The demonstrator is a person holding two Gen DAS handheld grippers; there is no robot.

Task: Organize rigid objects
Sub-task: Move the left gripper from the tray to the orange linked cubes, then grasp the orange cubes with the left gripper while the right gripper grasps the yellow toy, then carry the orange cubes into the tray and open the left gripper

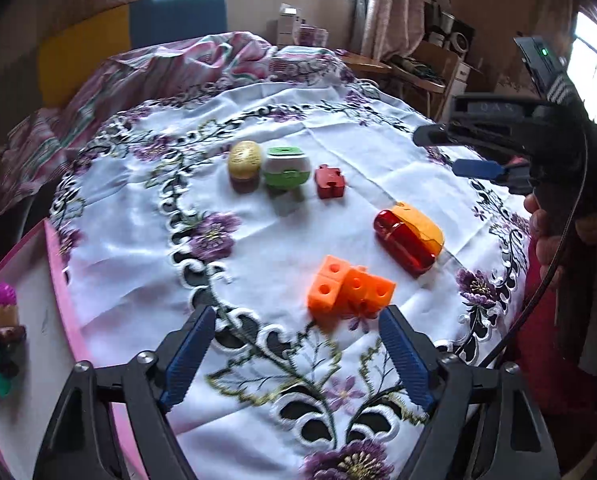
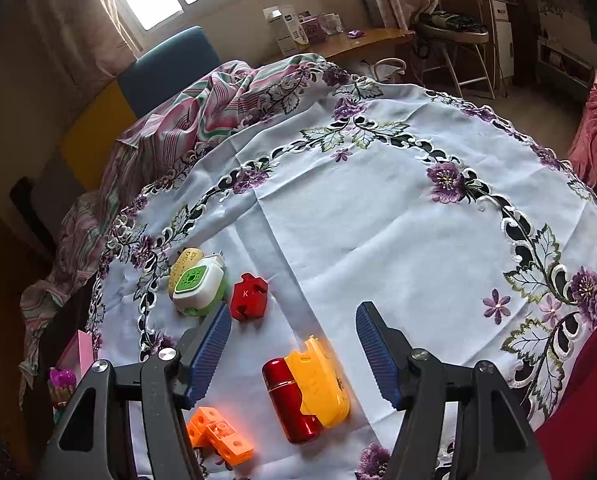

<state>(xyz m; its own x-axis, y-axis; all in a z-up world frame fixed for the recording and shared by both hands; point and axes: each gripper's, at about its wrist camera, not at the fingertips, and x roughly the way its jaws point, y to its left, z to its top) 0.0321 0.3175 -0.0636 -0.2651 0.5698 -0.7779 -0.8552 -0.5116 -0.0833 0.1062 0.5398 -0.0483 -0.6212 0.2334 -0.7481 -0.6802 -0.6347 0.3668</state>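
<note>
Several toys lie on the embroidered white cloth [image 1: 290,240]. An orange block cluster [image 1: 348,290] lies just beyond my left gripper [image 1: 298,312], whose blue pads stand open with nothing between them. Farther off are a red-and-yellow capsule toy [image 1: 410,236], a red puzzle-shaped piece [image 1: 329,182], a green-and-white toy [image 1: 286,168] and a gold egg-shaped toy [image 1: 244,166]. My right gripper [image 2: 294,310] hangs open above the capsule toy [image 2: 306,388], not touching it. The orange blocks [image 2: 218,436] sit at its lower left, the red piece [image 2: 248,296] and green-and-white toy [image 2: 198,290] beyond its left finger.
A pink-rimmed white tray [image 1: 30,320] with small toys sits at the left edge of the table. My right gripper [image 1: 450,152] shows at the right of the left wrist view, held by a hand [image 1: 546,236]. A striped cloth [image 2: 202,104], a blue chair and a wooden desk lie behind.
</note>
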